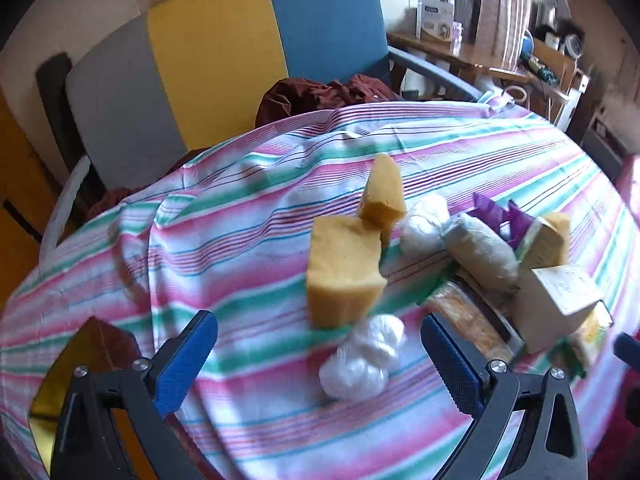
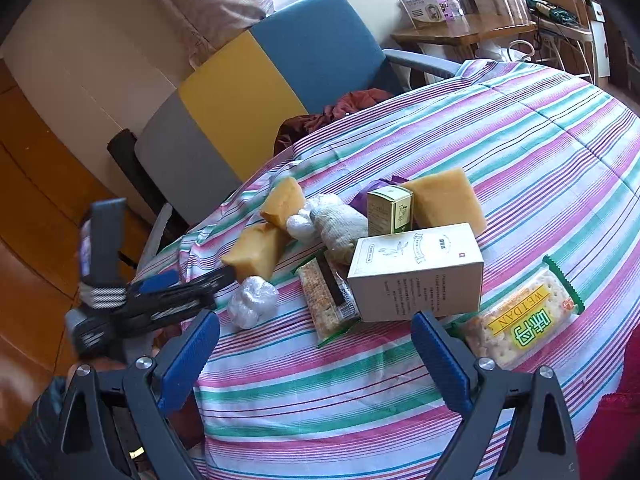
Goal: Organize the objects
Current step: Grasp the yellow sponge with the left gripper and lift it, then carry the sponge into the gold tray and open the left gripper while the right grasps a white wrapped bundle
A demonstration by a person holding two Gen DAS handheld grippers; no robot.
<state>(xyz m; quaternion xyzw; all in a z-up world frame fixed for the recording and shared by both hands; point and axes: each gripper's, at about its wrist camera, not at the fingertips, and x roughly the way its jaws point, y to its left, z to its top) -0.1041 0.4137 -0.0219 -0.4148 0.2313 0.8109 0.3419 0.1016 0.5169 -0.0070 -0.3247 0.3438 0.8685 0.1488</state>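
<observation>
A pile of objects lies on the striped tablecloth. A yellow sponge block stands just ahead of my open, empty left gripper, with a white plastic-wrapped bundle between its fingers' line. A second sponge, white rolls and a cloth-wrapped roll lie behind. In the right wrist view a white box, a small green box, a third sponge and cracker packets lie ahead of my open, empty right gripper. The left gripper shows at left there.
A grey, yellow and blue chair stands behind the table with dark red cloth on its seat. A wooden side table with boxes stands at the back right. The table edge drops off at the left, over a wooden floor.
</observation>
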